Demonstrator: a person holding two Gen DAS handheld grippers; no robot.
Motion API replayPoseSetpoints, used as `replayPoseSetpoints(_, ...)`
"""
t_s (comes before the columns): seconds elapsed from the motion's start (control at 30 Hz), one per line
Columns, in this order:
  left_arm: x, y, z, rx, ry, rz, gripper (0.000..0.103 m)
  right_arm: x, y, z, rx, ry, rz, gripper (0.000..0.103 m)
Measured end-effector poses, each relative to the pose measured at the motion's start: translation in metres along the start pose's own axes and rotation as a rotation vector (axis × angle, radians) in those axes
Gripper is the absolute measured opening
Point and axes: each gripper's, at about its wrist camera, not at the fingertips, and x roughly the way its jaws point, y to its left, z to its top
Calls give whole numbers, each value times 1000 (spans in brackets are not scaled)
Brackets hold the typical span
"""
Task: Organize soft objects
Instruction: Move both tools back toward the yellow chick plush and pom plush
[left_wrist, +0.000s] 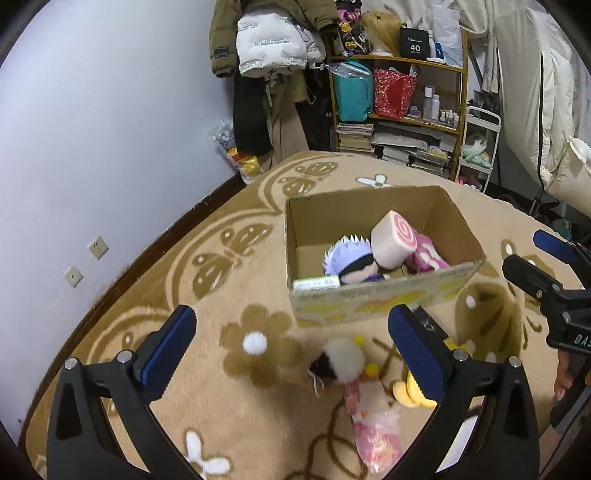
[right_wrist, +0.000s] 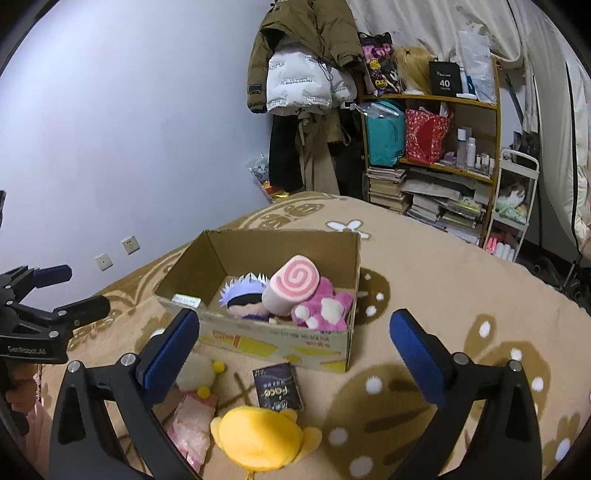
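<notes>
An open brown cardboard box (left_wrist: 384, 299) sits on the beige plush blanket with brown flower and butterfly shapes (left_wrist: 229, 258). Inside it, three soft toys are packed toward one end: a small plush doll with spiky pale lavender hair and a black blindfold (right_wrist: 245, 295), a pink-and-white swirl roll-cake cushion (right_wrist: 291, 291) leaning over it, and a fluffy magenta plush with white patches (right_wrist: 325, 308) against the box wall.

Outside the box, just in front of its near wall, more things lie on the blanket. A doll with a fluffy cream head, yellow pompoms and a pink dress in clear wrapping (left_wrist: 354, 384) lies flat. Beside it is a round yellow plush toy (right_wrist: 262, 437), and between that toy and the box lies a small dark printed booklet (right_wrist: 277, 386).

The left claw (left_wrist: 291, 350) hangs above the cream-headed doll with its blue-padded fingers spread wide, holding nothing. The right claw (right_wrist: 295, 354) is likewise spread wide and empty, poised over the yellow plush and the booklet. A hand (left_wrist: 563, 373) grips the right tool's handle at the edge of the left camera's view.
</notes>
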Motion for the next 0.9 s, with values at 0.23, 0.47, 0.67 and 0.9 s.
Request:
replayPoseSetpoints(0.23, -14, 5, -24, -46, 36, -8, 103, -9, 1, -19, 16, 28, 7, 103)
replayPoseSetpoints(0.47, -8, 6, -43, -74, 107, -26, 103, -9, 10, -39, -12, 62, 22, 103)
replayPoseSetpoints(0.67, -2, 6, -52, -89, 141, -29, 103, -1, 22, -57, -57, 93, 31, 103)
replayPoseSetpoints(0.9, 12, 6, -64, -104, 208, -49, 103, 15, 29, -72, -81, 148, 44, 103)
